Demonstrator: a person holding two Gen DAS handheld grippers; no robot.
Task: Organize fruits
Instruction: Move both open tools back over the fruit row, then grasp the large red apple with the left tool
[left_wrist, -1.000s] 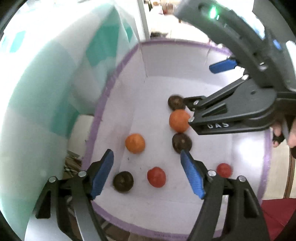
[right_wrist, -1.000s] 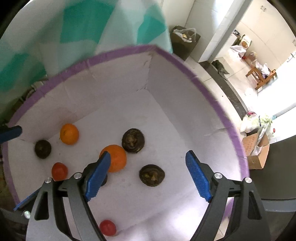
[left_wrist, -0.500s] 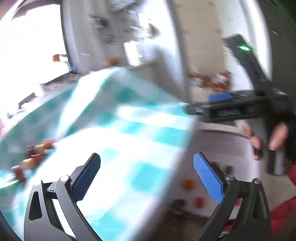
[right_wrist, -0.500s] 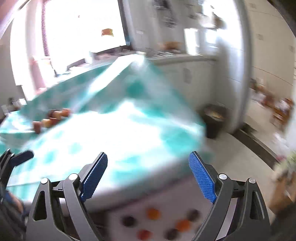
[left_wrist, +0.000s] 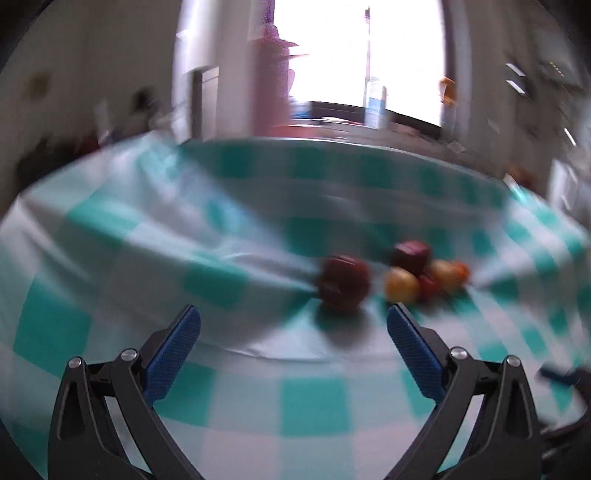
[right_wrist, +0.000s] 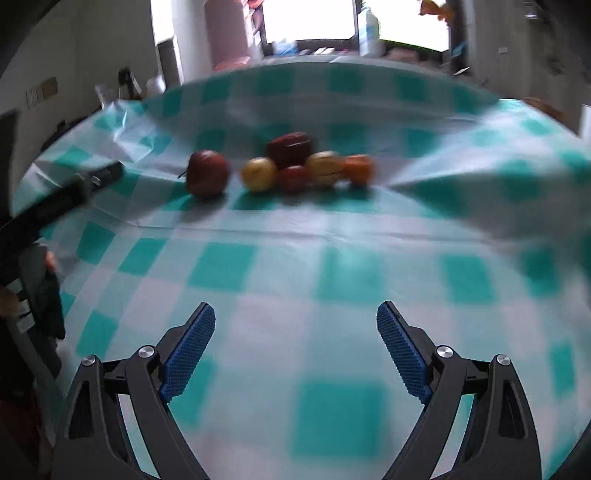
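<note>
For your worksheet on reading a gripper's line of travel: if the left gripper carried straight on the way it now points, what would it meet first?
Probably the dark red apple, which lies just ahead of the open left gripper, slightly right of centre. The frame is blurred, so the checked tablecloth might come first.

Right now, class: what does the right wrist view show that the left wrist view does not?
Only the right wrist view: a person's hand at the left edge, and the orange fruit seen clearly.

Only the left wrist view: the dark red fruit sitting just beyond the open left hand-held gripper.

Both: the fruit cluster on the checked tablecloth and a bright window behind.
</note>
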